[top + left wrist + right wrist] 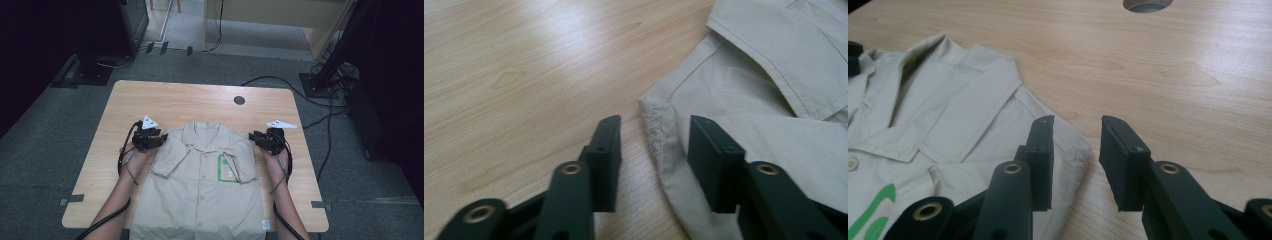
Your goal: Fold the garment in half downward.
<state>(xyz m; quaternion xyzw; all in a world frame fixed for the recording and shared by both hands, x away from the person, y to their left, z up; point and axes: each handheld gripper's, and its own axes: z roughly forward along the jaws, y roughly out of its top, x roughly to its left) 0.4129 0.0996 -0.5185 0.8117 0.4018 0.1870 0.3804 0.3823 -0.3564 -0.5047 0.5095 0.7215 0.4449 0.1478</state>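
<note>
- Beige cotton shirt lies flat, front up, on the pale wood-grain table, collar toward the round grommet hole.
- Your left gripper gapes, holding nothing, its jaws straddling the puckered shoulder seam.
- Your right gripper is parted too, empty, at the opposite shoulder corner.

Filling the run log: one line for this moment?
left gripper: open, at shirt shoulder | right gripper: open, at other shoulder | table

The beige shirt's hem runs off the bottom edge of the high view, as do both forearms. Print on its green chest badge and white hem label is too small to read.
</note>
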